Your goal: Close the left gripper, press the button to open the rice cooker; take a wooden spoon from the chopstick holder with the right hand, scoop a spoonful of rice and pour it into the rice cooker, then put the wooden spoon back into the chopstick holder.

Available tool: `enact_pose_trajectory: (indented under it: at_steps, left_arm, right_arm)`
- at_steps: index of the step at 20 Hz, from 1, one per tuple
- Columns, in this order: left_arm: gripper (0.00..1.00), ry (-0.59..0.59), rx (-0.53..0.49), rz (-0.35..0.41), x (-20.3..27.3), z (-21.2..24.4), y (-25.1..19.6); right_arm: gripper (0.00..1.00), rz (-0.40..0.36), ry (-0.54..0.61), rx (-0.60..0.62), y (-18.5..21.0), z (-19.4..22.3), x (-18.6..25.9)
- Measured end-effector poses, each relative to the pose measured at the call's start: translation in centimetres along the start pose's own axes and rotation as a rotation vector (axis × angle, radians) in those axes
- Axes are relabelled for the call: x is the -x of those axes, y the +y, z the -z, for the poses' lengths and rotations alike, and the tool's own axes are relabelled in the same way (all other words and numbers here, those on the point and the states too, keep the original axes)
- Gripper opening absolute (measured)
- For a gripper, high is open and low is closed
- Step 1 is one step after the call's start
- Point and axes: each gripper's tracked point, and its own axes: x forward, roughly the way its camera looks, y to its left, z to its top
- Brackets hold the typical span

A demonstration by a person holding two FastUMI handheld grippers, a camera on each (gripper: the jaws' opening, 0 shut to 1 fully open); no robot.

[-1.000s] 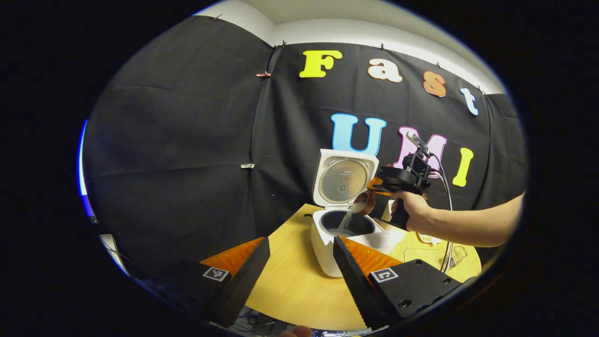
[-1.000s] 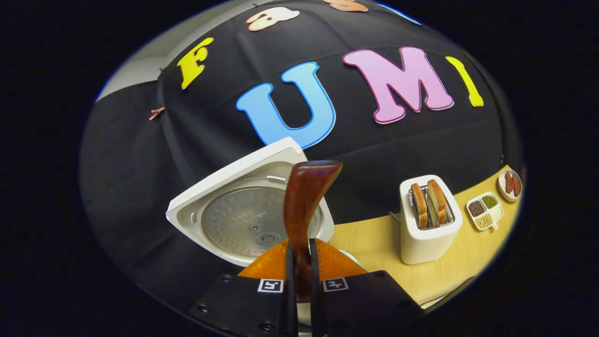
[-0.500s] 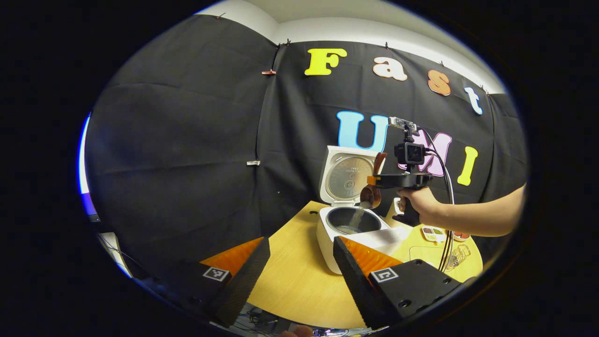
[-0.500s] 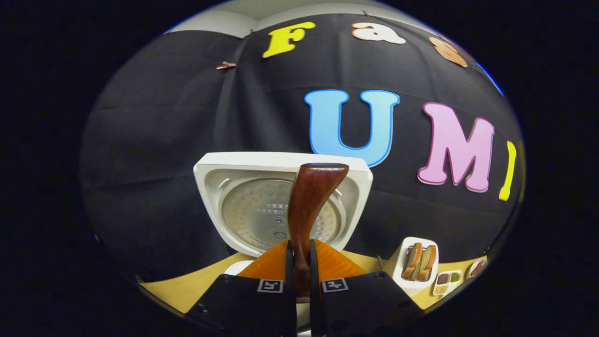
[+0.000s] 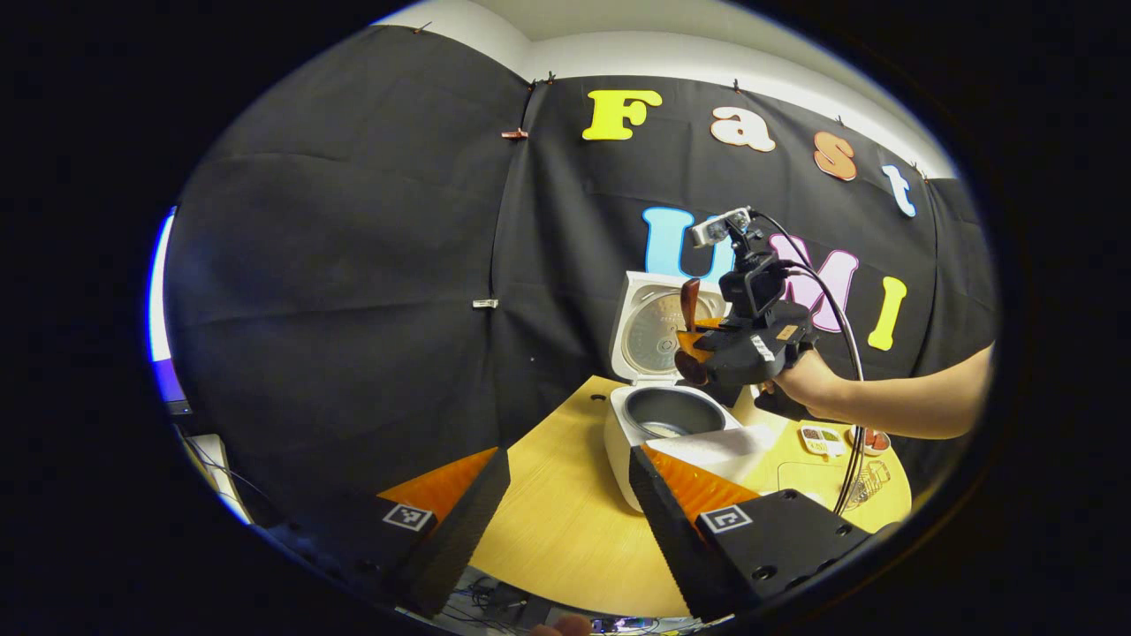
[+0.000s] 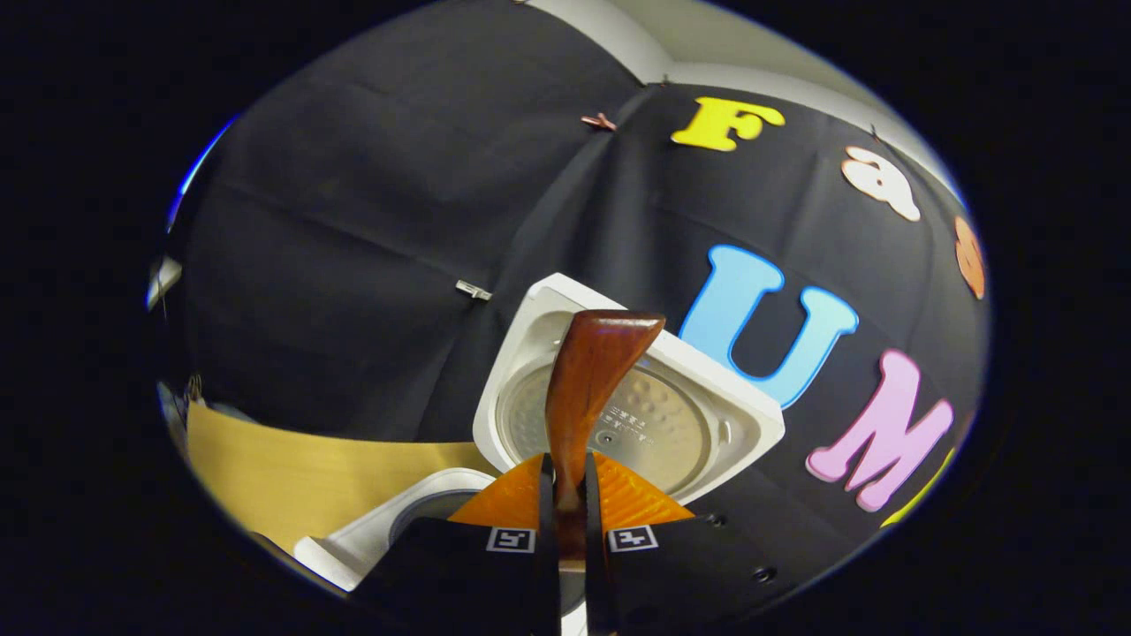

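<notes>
Left gripper view: the left gripper (image 5: pixel 565 512) is seen at the bottom centre, fingers apart, nothing held. Right of centre, the rice cooker (image 5: pixel 658 424) is set on the wooden table (image 5: pixel 548 521) with its lid (image 5: pixel 658 327) raised. Just above the pot, the right gripper (image 5: pixel 698 349) is held by a hand (image 5: pixel 800 384).

Right gripper view: at centre, the wooden spoon (image 6: pixel 588 389) is clamped between both fingers, handle pointing up against the lid.
</notes>
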Motion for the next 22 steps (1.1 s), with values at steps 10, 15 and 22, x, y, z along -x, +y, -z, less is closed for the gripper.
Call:
enact_pose_trajectory:
  at_steps: [10, 15, 22]
  left_arm:
    - [0.94, -0.001, -0.003, -0.021, 1.5, 0.4, 0.6]
    - [0.94, 0.006, -0.015, -0.021, 2.6, 0.6, 0.2]
    - [0.94, -0.009, 0.006, 0.024, 3.4, -0.1, -2.0]
  right_arm:
    - [0.15, 0.039, -0.001, -0.106, -0.6, -1.0, 1.1]
    - [0.15, 0.155, 0.026, -0.449, -4.7, -0.3, 2.2]
    - [0.16, 0.241, -0.075, -0.834, -10.9, -1.8, 11.5]
